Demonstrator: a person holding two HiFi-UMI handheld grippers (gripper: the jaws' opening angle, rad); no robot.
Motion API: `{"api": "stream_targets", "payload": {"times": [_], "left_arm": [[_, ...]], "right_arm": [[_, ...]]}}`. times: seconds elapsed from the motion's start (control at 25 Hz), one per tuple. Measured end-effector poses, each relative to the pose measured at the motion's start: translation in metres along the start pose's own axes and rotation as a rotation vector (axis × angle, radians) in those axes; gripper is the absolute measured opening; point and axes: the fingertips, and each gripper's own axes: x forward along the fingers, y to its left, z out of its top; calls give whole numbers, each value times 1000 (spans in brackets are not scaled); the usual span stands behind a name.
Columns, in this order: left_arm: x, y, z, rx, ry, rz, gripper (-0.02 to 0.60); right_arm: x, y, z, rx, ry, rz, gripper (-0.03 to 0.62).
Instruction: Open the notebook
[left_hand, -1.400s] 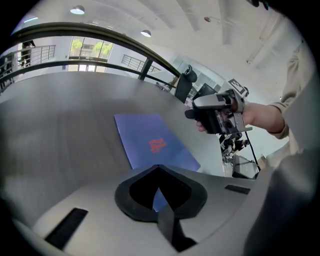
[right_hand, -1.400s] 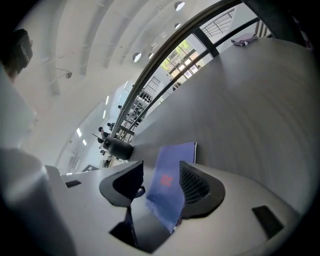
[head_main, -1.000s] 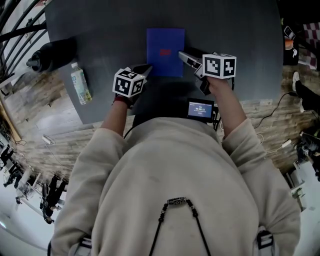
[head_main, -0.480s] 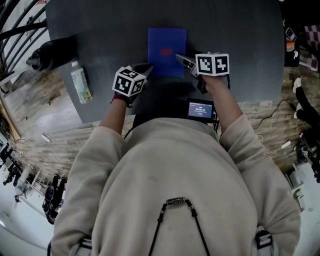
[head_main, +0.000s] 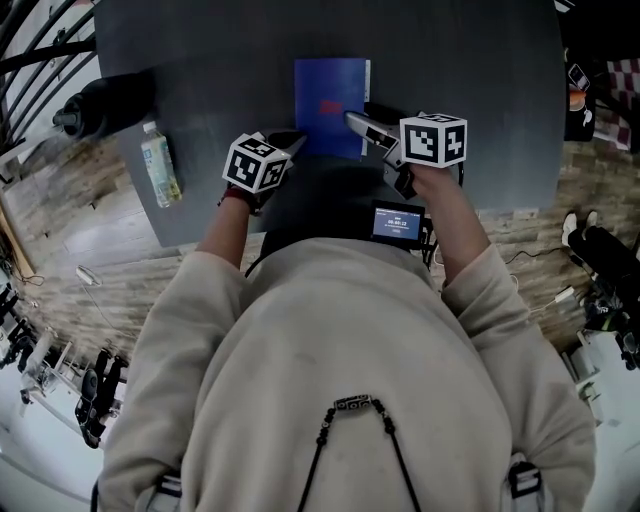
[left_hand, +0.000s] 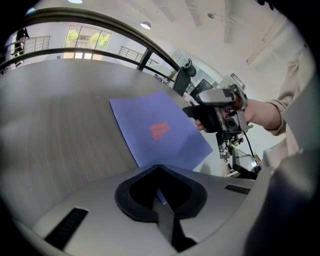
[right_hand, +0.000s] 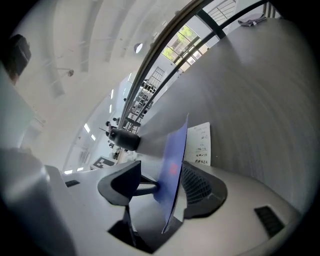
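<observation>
One step half done: right gripper (head_main: 358, 124) jaws clenched on notebook (head_main: 325, 100) cover edge, cover raised, white page (right_hand: 200, 145) showing. Left gripper (head_main: 290, 142) jaws together at near-left corner. Notebook mid-table (head_main: 200, 60). Remaining: swing cover fully over.

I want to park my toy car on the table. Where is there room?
Bare table lies right of the notebook, out to the edge, and between notebook and bottle. The near middle is crowded: the right tool grips the notebook's cover, the left tool sits at its corner. A black object fills the left edge.
</observation>
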Motion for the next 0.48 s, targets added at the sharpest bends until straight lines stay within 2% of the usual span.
{"api": "stream_targets", "payload": {"times": [0.16,0.28,0.48], "left_arm": [[2,-1,2,0,-11,-23,0],[4,-3,2,-11,-24,-39,0],[-13,0,5,-92,-107,-52,0]], "right_arm": [[1,25,6,0,-15,61,249],[8,45,6,-43,12,89,249],[26,86,8,-86,35,140,249]]}}
